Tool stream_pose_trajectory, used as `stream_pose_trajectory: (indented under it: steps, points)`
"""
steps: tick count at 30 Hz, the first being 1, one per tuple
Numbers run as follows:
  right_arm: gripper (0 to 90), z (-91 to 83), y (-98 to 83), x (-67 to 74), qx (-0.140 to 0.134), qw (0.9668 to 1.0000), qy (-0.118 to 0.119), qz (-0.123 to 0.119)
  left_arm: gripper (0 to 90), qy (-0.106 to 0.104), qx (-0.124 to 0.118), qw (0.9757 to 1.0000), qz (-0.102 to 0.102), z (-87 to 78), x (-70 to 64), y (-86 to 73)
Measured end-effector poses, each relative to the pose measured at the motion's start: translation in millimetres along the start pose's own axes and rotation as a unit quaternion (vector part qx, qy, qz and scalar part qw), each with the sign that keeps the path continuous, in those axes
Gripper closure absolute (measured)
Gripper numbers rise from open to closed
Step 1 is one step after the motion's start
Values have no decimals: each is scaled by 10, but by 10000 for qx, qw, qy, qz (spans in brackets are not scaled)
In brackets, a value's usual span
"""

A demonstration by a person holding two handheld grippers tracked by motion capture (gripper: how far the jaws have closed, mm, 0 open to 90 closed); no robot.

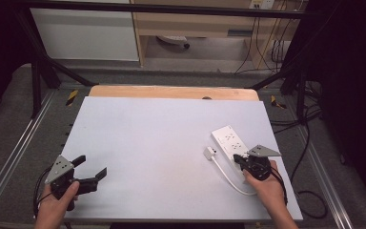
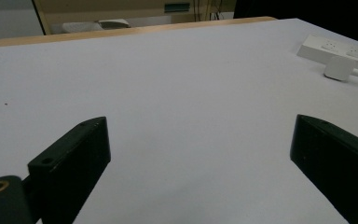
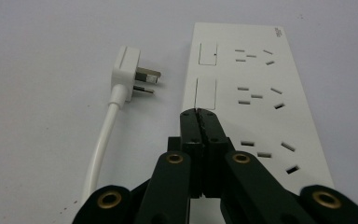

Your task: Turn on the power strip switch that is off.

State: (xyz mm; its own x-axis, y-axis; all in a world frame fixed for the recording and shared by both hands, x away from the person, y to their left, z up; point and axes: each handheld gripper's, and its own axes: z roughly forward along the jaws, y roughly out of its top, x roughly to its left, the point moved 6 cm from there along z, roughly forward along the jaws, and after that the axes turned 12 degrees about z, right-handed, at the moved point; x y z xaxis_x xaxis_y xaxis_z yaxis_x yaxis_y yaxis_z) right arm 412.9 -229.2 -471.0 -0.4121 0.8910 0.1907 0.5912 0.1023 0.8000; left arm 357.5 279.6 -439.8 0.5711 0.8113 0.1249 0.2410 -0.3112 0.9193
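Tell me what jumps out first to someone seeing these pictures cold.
The white power strip on the right side of the pale table draws the eye, with its own white plug lying loose beside it, prongs bare, not in any socket. The right gripper sits with jaws closed over the strip's near end. The left gripper is at the near left corner, jaws wide open over bare tabletop.

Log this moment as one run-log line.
left gripper: open, empty, near-left table | right gripper: shut, over power strip near end | plug: loose beside strip, unplugged
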Motion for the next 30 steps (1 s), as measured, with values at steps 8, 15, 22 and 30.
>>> stream_pose_trajectory:
  steps: [8,15,22,30]
  points:
    - [882,-9,25,53,-82,9999,116,-23,49,1,0,10000,-1,-1,-1,0]
    - [862,-21,47,82,-155,9997,174,-33,49,-1,3,10000,-1,-1,-2,-1]
    - [839,-40,80,122,-223,9994,264,-23,49,2,7,10000,-6,-1,0,-3]
    - [808,-45,104,133,-246,9992,326,-12,49,1,6,10000,-11,-2,1,-3]
